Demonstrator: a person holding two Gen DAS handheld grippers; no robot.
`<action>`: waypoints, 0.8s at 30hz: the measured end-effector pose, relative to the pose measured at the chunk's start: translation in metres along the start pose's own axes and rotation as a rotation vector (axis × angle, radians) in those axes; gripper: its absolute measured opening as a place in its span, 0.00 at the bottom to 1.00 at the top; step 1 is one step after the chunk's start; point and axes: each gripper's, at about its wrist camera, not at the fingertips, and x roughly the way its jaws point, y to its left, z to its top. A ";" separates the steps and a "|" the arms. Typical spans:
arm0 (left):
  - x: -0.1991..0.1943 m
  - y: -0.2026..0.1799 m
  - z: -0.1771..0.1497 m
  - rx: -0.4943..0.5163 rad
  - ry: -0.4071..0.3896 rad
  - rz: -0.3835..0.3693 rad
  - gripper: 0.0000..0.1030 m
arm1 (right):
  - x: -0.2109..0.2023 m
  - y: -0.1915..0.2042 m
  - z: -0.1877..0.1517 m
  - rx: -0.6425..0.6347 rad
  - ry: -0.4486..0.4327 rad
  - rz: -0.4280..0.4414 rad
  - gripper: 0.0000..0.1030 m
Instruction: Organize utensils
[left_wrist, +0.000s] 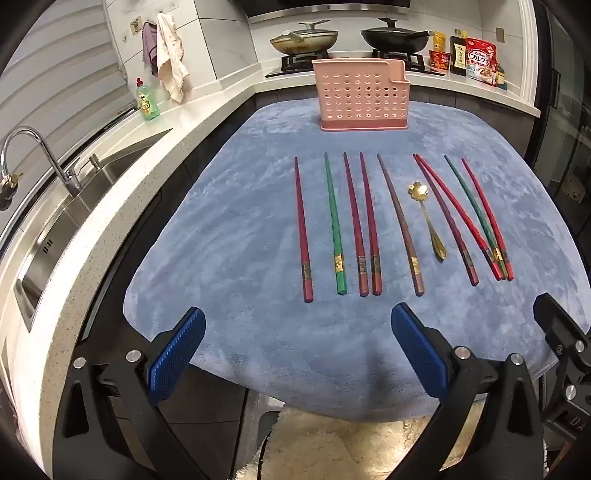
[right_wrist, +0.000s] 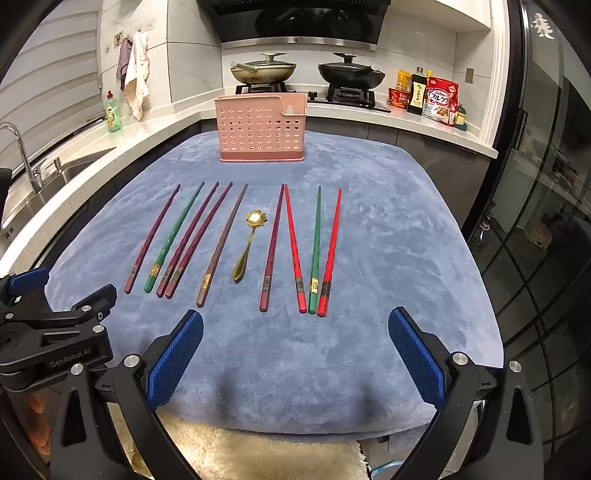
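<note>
Several red, green and brown chopsticks (left_wrist: 334, 225) (right_wrist: 316, 251) lie side by side on a blue cloth (left_wrist: 240, 221) (right_wrist: 388, 240). A gold spoon (left_wrist: 430, 221) (right_wrist: 247, 247) with a flower-shaped bowl lies among them. A pink perforated utensil holder (left_wrist: 362, 96) (right_wrist: 262, 127) stands upright at the cloth's far edge. My left gripper (left_wrist: 295, 332) is open and empty above the cloth's near edge. My right gripper (right_wrist: 295, 336) is open and empty, also at the near edge. The left gripper's body (right_wrist: 55, 325) shows at the left of the right wrist view.
A sink (left_wrist: 55, 229) with a faucet (left_wrist: 33, 147) runs along the left counter, with a green soap bottle (left_wrist: 146, 99). Two lidded pans (right_wrist: 264, 70) (right_wrist: 351, 74) sit on the stove behind the holder. Food packages (right_wrist: 439, 98) stand at the back right. A glass door (right_wrist: 546, 184) is at the right.
</note>
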 end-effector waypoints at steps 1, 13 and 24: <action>0.000 0.000 0.000 -0.007 -0.006 -0.004 0.93 | 0.000 0.000 0.000 0.004 -0.002 0.003 0.94; -0.003 -0.007 -0.004 -0.014 0.001 0.008 0.93 | 0.000 0.002 0.000 0.002 0.004 0.006 0.94; 0.000 -0.002 -0.004 -0.012 0.008 -0.003 0.93 | 0.000 0.003 -0.001 -0.001 0.004 0.005 0.94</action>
